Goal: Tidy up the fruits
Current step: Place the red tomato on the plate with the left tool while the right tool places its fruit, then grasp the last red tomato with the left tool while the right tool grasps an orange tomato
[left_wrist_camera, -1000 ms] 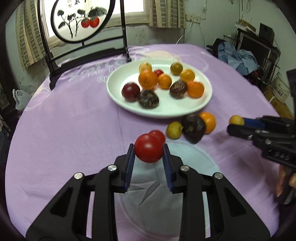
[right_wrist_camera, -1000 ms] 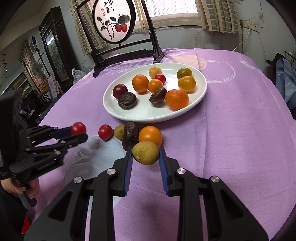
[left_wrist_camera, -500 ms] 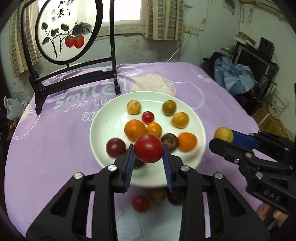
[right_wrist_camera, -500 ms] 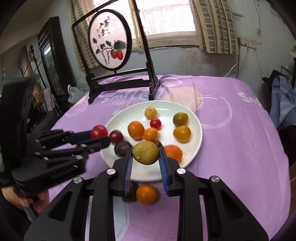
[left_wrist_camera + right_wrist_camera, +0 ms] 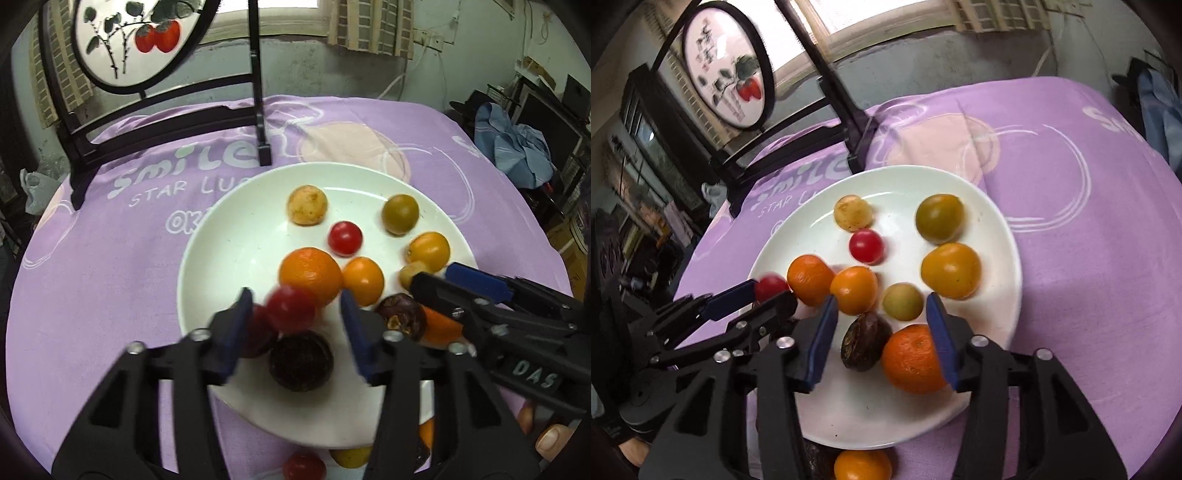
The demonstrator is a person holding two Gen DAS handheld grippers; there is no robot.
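Note:
A white plate (image 5: 221, 236) on the purple cloth holds several oranges, tomatoes and dark fruits. My left gripper (image 5: 295, 317) hangs open over the plate's near side; a blurred red tomato (image 5: 290, 304) is loose between its fingers, above a dark fruit (image 5: 301, 360). My right gripper (image 5: 882, 332) is open over the plate (image 5: 993, 229); a yellow-green fruit (image 5: 902, 301) lies on the plate between its fingers, beside an orange (image 5: 910, 360) and a dark fruit (image 5: 864, 345). The left gripper also shows in the right wrist view (image 5: 764, 291), the red tomato (image 5: 770, 286) at its tips.
A black wooden stand with a round painted screen (image 5: 147, 37) stands on the far side of the table. A few fruits lie on the cloth by the plate's near rim: a red tomato (image 5: 304, 467), a yellow fruit (image 5: 349, 456) and an orange (image 5: 862, 465).
Both grippers moved forward over the plate and opened. The red tomato left the left gripper's grip; the yellow-green fruit left the right gripper's and lies on the plate.

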